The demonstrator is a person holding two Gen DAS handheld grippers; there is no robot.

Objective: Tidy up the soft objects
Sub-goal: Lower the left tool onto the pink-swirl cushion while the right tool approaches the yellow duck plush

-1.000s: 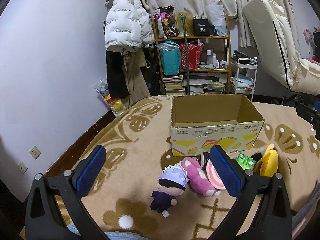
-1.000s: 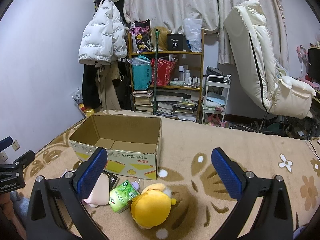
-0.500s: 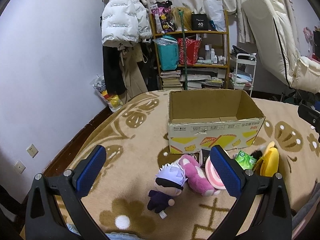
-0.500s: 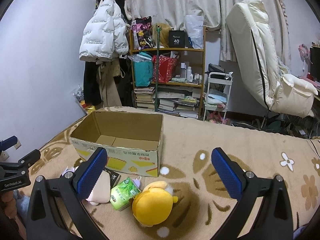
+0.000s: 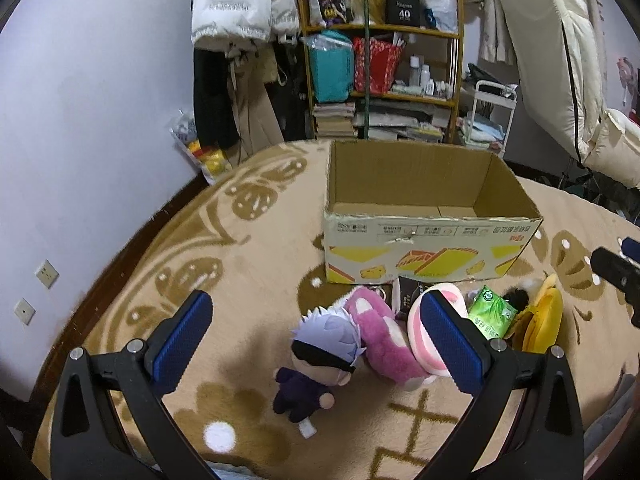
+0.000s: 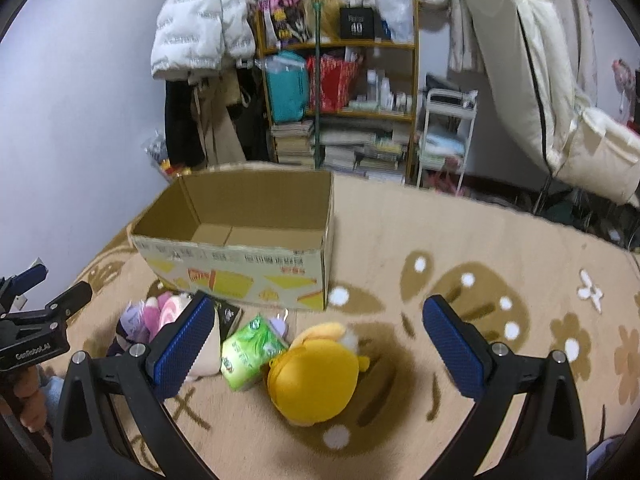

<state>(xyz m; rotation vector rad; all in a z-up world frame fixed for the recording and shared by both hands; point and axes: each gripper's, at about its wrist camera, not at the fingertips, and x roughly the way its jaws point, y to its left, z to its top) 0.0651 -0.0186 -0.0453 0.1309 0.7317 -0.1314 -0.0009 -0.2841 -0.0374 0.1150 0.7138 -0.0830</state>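
Currently both tongs are held spread wide and empty above the blanket. The left gripper is aimed down at the doll with white hair, which is framed between the blue pads, lying on its side with nothing touching it. The right gripper is aimed at the yellow plush, also untouched.

Outward from the left tongs: a pink plush is seen at 2 o'clock of the doll, pressed against its head; a pink-and-white striped plush is partly hidden by the right-hand pad. A green tissue pack is seen at 10 o'clock of the yellow plush, touching it. The cardboard box is at 12 o'clock of the row, open and, as far as can be seen, empty. All items are bunched tight along its front wall on the patterned blanket.

Risks, as judged:
- Doll and pink plush could be pinched together, since they are touching.
- The doll's small body could be missed if only the large head is clamped; it could swing and slip.
- The tissue pack could be dragged along with the yellow plush.
- The light box could be shoved if an item is dropped onto its near rim.
- The two tools could be bumped together over the crowded row.
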